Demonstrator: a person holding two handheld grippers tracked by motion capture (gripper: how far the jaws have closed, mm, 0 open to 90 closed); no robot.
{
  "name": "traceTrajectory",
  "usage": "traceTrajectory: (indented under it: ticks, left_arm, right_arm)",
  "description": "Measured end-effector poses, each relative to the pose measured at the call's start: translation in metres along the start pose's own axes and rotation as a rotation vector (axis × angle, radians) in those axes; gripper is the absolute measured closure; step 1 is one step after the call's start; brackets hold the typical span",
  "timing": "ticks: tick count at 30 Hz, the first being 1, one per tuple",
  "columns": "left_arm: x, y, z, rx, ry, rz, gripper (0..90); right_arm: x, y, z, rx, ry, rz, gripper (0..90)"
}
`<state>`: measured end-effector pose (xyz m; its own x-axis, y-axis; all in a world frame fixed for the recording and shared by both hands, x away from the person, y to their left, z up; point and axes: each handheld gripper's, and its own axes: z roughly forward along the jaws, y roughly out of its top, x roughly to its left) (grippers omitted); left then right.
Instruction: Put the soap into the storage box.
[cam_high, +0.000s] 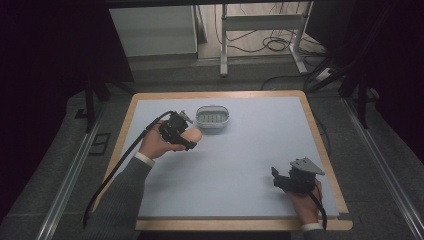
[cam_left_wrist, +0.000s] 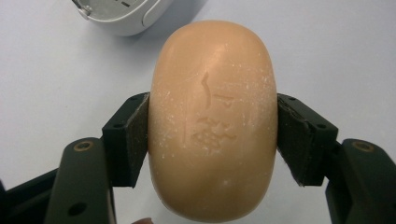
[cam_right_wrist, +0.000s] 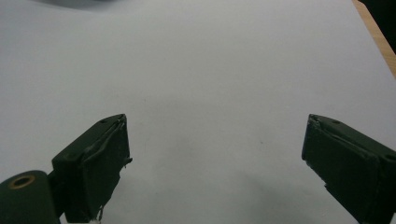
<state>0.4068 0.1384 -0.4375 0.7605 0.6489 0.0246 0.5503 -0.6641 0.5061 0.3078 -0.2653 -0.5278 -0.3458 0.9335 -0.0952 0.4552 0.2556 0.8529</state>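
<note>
At the lower right of the high view, nearest the person, the right gripper (cam_high: 278, 176) rests low over the pale blue table mat (cam_high: 240, 165), held by the right hand (cam_high: 303, 200); in the right gripper view its two black jaws stand wide apart with nothing but bare mat between them. Farther up and to the left of the high view, the left hand (cam_high: 156, 145) holds the left gripper (cam_high: 192, 136), whose jaws are clamped on a tan bar of soap (cam_high: 194, 135). In the left gripper view the soap (cam_left_wrist: 214, 119) sits upright in the frame, pressed on both sides by the pads (cam_left_wrist: 135, 135), with a stamped mark on its face. Just beyond it, toward the upper centre of the high view, a small grey soap dish (cam_high: 213, 118) stands on the mat, near the soap but apart from it.
</note>
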Motion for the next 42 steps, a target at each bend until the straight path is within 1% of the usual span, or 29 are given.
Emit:
traceTrajectory:
  ticks: [5, 11, 21, 25, 32, 42]
  left_arm:
    - [0.002, 0.003, 0.001, -0.001, -0.002, -0.004, 32.6]
    - [0.006, 0.008, 0.003, 0.011, 0.007, 0.002, 32.6]
    - [0.01, 0.017, 0.006, 0.01, 0.007, 0.003, 32.6]
    - [0.013, 0.022, 0.008, 0.01, 0.001, 0.0, 32.6]
    - [0.018, 0.03, 0.011, 0.014, 0.001, -0.003, 32.6]
    - [0.021, 0.037, 0.012, 0.015, 0.003, -0.002, 32.6]
  right_arm:
    - [0.0, 0.0, 0.0, -0.001, 0.0, 0.001, 7.8]
    - [0.0, 0.0, 0.0, -0.002, 0.002, 0.002, 7.8]
    - [0.0, 0.0, 0.0, -0.002, 0.002, 0.002, 7.8]
    - [0.0, 0.0, 0.0, -0.001, 0.002, 0.002, 7.8]
    - [-0.001, 0.0, 0.0, -0.002, 0.003, 0.004, 7.8]
    - [0.0, 0.0, 0.0, -0.001, 0.002, 0.002, 7.8]
